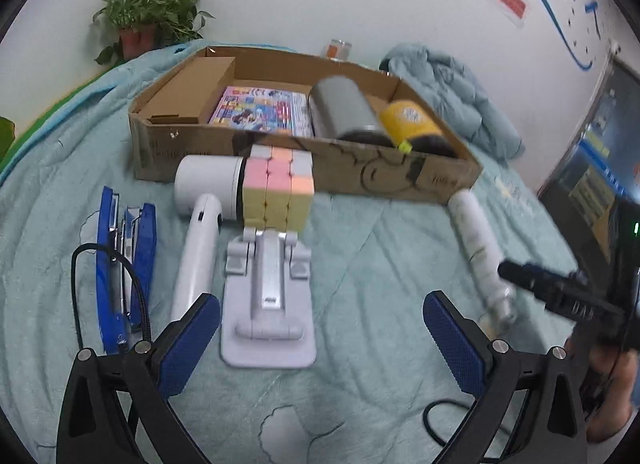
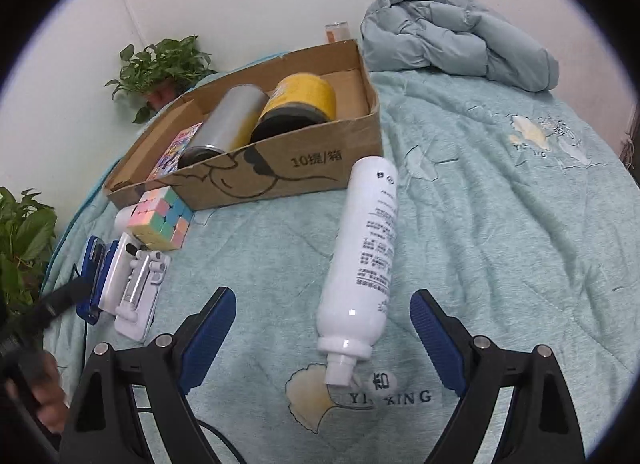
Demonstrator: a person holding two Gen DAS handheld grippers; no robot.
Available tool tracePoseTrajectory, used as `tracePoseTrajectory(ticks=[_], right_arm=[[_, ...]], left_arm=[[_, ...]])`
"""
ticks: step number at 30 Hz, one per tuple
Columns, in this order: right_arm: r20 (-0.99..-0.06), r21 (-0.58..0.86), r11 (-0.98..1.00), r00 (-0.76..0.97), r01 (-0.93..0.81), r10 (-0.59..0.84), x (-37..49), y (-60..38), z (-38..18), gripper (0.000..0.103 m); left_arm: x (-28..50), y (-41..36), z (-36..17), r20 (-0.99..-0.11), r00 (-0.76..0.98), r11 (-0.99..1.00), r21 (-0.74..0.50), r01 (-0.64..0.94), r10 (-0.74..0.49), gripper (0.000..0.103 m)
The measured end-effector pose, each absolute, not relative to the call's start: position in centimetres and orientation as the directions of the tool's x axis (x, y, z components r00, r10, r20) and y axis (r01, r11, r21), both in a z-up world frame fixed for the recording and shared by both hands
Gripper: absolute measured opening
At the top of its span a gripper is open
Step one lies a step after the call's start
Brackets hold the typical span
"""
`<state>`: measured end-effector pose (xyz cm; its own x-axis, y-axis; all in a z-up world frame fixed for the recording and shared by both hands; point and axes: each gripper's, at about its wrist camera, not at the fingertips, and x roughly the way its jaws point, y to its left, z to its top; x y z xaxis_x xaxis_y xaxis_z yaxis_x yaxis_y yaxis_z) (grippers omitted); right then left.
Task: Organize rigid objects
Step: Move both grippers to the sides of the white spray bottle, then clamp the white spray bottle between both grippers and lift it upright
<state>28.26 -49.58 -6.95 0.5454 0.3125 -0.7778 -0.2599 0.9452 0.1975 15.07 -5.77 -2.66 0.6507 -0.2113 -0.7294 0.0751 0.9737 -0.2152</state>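
Hovering with jaws spread wide and empty, the left gripper (image 1: 322, 338) faced a white phone stand (image 1: 267, 296) lying lengthwise toward the cardboard box (image 1: 400, 176). From the right wrist, the right gripper (image 2: 323, 330) gaped around a white bottle (image 2: 366, 252), nozzle toward the camera, base toward the box.

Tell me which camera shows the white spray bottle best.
The right wrist view: the white spray bottle lies whole and sharp on the bedspread ahead of the open right claw, label text visible. The left wrist view shows it blurred at the side, its lower end behind a black tool.
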Motion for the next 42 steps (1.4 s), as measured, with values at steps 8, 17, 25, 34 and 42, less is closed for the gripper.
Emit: tracePoseTrajectory(ticks=[8, 17, 25, 34, 42], right_arm=[[-0.803, 0.091, 0.966, 0.555, -0.244, 0.216, 29.5, -48.8, -8.9, 0.044], [-0.826, 0.202, 0.899, 0.424, -0.389, 0.370, 23.1, -47.4, -8.5, 0.044], [-0.764, 0.432, 0.816, 0.325, -0.384, 0.557, 22.1, -47.6, -7.6, 0.045], [-0.814, 0.422, 0.841, 0.267, -0.339, 0.516, 22.8, -46.4, -9.8, 0.047], [-0.797, 0.449, 0.804, 0.232, -0.390, 0.558, 22.5, -45.3, -10.1, 0.047]], left_arm=[[14.4, -5.7, -2.4, -0.745, 0.630, 0.972, -0.223, 0.078, -0.221, 0.102], [16.8, -8.6, -4.1, -0.770, 0.505, 0.919, -0.358, 0.163, -0.390, 0.102], [18.3, -11.1, -5.9, -0.786, 0.404, 0.883, -0.429, 0.190, -0.469, 0.102], [19.7, -12.9, -6.6, -0.793, 0.359, 0.871, -0.434, 0.232, -0.491, 0.101], [19.9, -14.6, -7.7, -0.816, 0.318, 0.872, -0.413, 0.262, -0.482, 0.091]])
